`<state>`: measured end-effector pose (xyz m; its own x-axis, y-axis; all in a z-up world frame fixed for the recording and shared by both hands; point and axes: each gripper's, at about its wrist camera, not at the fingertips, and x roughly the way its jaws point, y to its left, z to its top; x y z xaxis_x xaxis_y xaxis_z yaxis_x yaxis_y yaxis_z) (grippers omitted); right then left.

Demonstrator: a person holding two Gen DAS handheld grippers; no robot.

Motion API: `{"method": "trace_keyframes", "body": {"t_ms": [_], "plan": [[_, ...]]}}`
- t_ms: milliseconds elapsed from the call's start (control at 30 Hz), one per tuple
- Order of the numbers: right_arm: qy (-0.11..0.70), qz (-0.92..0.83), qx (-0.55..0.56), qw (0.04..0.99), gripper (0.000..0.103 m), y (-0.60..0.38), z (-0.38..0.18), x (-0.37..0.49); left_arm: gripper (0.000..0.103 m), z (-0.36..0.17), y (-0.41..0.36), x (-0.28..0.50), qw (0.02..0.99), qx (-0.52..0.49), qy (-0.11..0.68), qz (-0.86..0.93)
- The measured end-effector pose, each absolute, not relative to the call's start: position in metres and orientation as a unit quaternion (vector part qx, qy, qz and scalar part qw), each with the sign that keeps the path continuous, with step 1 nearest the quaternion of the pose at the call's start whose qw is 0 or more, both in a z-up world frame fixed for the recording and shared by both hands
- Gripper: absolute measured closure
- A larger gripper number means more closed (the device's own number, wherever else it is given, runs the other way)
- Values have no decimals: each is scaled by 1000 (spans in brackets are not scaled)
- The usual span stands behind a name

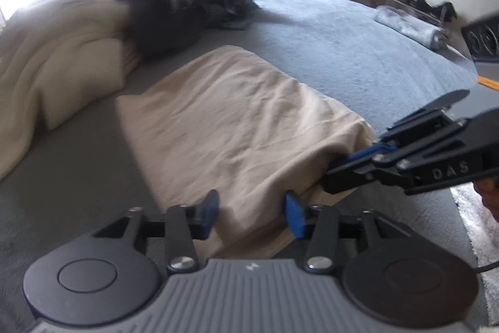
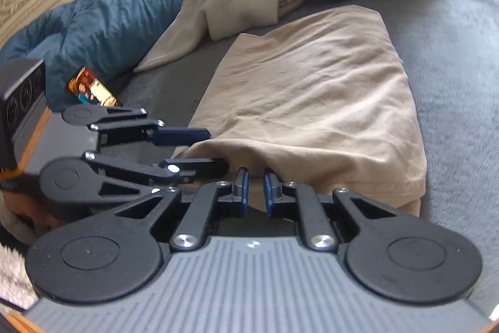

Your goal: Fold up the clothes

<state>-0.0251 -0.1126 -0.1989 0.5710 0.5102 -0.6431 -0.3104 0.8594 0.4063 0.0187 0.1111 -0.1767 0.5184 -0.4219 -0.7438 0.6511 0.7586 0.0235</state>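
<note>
A: State the condition of each tool at the near hem.

B: The left hand-held gripper (image 1: 251,216) stands about half spread, its blue pads either side of the near edge of the beige, partly folded cotton garment (image 1: 237,120). Cloth lies between the pads, but they do not press on it. The right hand-held gripper (image 2: 255,192) is drawn narrow at the same near edge, further right. Whether it pinches cloth cannot be told from its own view; in the left view its tips (image 1: 335,166) appear to meet the near right corner.

A: Where does the garment lie?

B: Flat on the grey plush bed cover (image 1: 327,46), a long rectangle running from the near edge of the bed toward the far side.

A: How should this step be carried out?

B: Judgement only. Seat the left pads fully over all layers of the hem before closing. Confirm the right grip holds every layer. Lift both corners evenly, keep the hem taut between them, and carry it toward the far edge so the edges align.

A: What lies beyond?

B: A cream fleece blanket (image 1: 56,52) at far left and a heap of dark clothing (image 1: 184,5) behind it. Stop the fold short of both.
</note>
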Motion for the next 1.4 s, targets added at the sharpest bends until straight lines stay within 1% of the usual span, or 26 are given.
{"method": "trace_keyframes", "body": {"t_ms": [33, 100, 133, 167, 233, 333, 400, 533, 633, 700, 767, 833, 967, 1033, 1133, 1200, 1233, 1267, 1300, 1400], "plan": [[400, 244, 111, 877, 92, -110, -197, -27, 52, -174, 118, 17, 861, 145, 379, -306], [393, 277, 65, 874, 91, -102, -191, -30, 47, -172, 134, 14, 869, 129, 382, -289], [382, 296, 36, 875, 86, -98, -186, -34, 46, -172, 140, 13, 871, 123, 382, -282], [366, 313, 4, 876, 77, -93, -181, -38, 45, -173, 145, 13, 873, 120, 383, -277], [341, 327, -45, 880, 71, -86, -174, -43, 45, -177, 148, 14, 874, 122, 386, -269], [348, 333, -55, 875, 70, -81, -173, -35, 45, -181, 148, 17, 877, 120, 383, -265], [375, 337, -20, 863, 70, -81, -173, -22, 45, -182, 144, 18, 879, 116, 376, -271], [437, 356, 98, 820, 70, -87, -179, 0, 45, -183, 135, 16, 883, 131, 356, -277], [478, 324, 139, 804, 70, -92, -195, 10, 45, -184, 132, 17, 886, 133, 349, -276], [478, 304, 164, 807, 70, -101, -199, 13, 45, -183, 132, 17, 886, 132, 347, -278], [459, 295, 200, 814, 70, -111, -197, 13, 44, -182, 131, 16, 884, 135, 341, -289], [435, 290, 240, 818, 70, -122, -194, 12, 41, -180, 127, 16, 884, 141, 333, -297], [436, 280, 344, 783, 70, -141, -208, 15, 40, -178, 115, 18, 880, 151, 321, -315], [428, 277, 372, 776, 70, -146, -211, 16, 40, -179, 107, 19, 877, 163, 316, -324], [413, 276, 390, 775, 69, -151, -211, 17, 44, -186, 93, 21, 867, 194, 321, -329], [408, 280, 388, 778, 69, -152, -208, 18, 55, -191, 87, 22, 864, 209, 322, -325], [407, 281, 384, 779, 69, -152, -207, 20, 58, -190, 87, 23, 866, 205, 323, -321], [406, 283, 381, 781, 69, -152, -206, 21, 65, -189, 88, 25, 870, 197, 324, -316], [406, 285, 377, 782, 69, -153, -205, 22, 70, -187, 90, 27, 874, 187, 325, -310], [400, 302, 350, 791, 69, -154, -194, 19, 73, -182, 101, 34, 882, 143, 340, -295]]}}
